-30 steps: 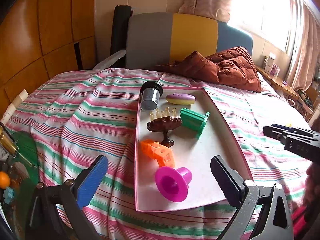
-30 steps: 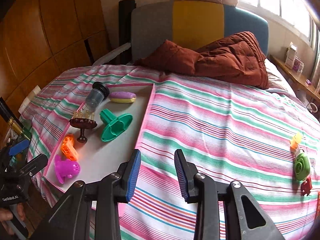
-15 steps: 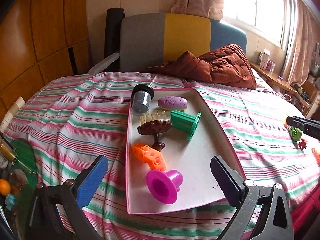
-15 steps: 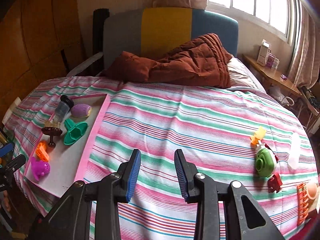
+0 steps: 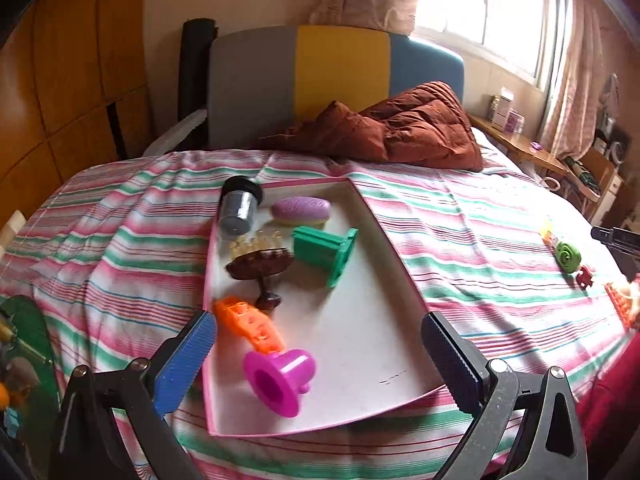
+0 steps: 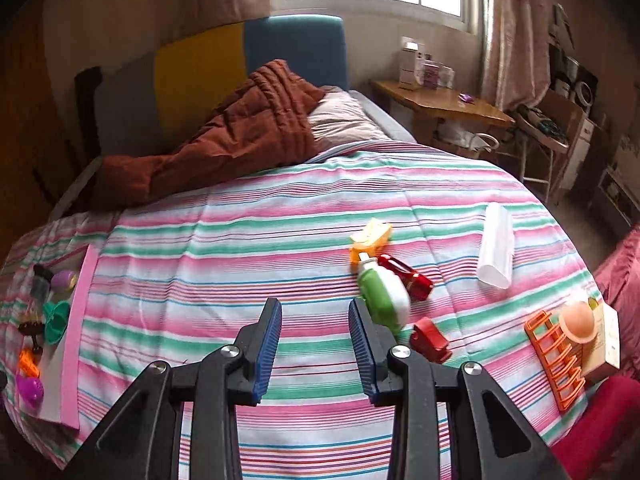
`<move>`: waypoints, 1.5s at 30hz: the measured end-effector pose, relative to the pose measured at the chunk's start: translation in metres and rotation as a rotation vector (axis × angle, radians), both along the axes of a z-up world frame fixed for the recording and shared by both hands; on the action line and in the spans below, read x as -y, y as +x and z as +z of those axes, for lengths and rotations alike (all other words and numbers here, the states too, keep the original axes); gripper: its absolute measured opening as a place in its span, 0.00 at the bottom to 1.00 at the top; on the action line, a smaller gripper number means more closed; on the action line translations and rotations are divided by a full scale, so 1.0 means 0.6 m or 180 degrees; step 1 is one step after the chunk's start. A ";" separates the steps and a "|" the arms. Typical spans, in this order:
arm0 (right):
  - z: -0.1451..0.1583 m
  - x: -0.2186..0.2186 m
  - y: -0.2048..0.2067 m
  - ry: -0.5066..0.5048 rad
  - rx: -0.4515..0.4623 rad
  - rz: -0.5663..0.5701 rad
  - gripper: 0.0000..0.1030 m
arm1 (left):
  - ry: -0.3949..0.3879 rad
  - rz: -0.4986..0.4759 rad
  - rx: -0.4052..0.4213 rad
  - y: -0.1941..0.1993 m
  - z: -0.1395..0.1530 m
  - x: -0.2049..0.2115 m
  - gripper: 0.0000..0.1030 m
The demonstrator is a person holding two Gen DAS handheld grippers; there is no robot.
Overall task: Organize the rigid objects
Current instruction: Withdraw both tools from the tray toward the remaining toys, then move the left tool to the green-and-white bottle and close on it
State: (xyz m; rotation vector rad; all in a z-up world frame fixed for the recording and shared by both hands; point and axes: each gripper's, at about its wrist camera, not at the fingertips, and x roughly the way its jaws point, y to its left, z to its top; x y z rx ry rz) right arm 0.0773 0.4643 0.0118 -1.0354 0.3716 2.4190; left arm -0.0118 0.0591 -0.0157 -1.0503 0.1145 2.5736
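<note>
Left gripper (image 5: 318, 354) level over pink tray (image 5: 384, 248), fingers spread wide, empty; right gripper (image 6: 315, 354) above striped bed (image 6: 240, 240), fingers parted, empty.

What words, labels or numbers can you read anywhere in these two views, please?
None can be read.
White boxes on the wooden side table: print too blurred.
Cream cardboard box on the striped bedspread: print too small.
Pink-rimmed white tray: faint, illegible marks.

Rigid objects, tray and bed lots, as I see them

In pink-rimmed tray (image 5: 384, 236): magenta funnel (image 5: 278, 376), orange block (image 5: 250, 330), green spool (image 5: 326, 250), all lying on their sides. Loose on bed: green-white bottle (image 6: 382, 294), red car (image 6: 406, 276), orange rack (image 6: 556, 356).
</note>
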 end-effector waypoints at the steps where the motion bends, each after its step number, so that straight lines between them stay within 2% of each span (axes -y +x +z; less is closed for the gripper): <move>1: -0.001 -0.017 0.008 -0.0012 -0.0027 -0.0122 0.33 | 0.0015 -0.0035 0.0013 0.000 0.001 -0.005 1.00; 3: -0.006 -0.049 0.026 -0.0113 -0.0097 -0.0369 0.33 | 0.0063 -0.0105 0.0058 -0.003 0.004 -0.015 1.00; 8: -0.021 -0.116 0.081 -0.0599 -0.0484 -0.1000 0.33 | 0.0174 -0.0268 0.0230 -0.015 0.005 -0.050 1.00; 11: -0.019 -0.130 0.103 -0.0731 -0.0680 -0.1162 0.33 | 0.0222 -0.0412 0.0285 -0.016 0.006 -0.082 1.00; 20: -0.016 -0.135 0.121 -0.0852 -0.0914 -0.1254 0.33 | 0.0204 -0.0995 0.0389 -0.009 0.009 -0.217 1.00; 28: -0.020 -0.145 0.130 -0.0995 -0.1022 -0.1306 0.34 | 0.0294 -0.1547 0.0674 -0.021 0.000 -0.362 1.00; 33: -0.020 -0.148 0.136 -0.1043 -0.1100 -0.1315 0.34 | 0.0264 -0.1830 0.0758 -0.028 -0.010 -0.456 1.00; 45: -0.030 -0.164 0.152 -0.1271 -0.1286 -0.1386 0.34 | 0.0221 -0.2100 0.0998 -0.039 -0.038 -0.607 1.00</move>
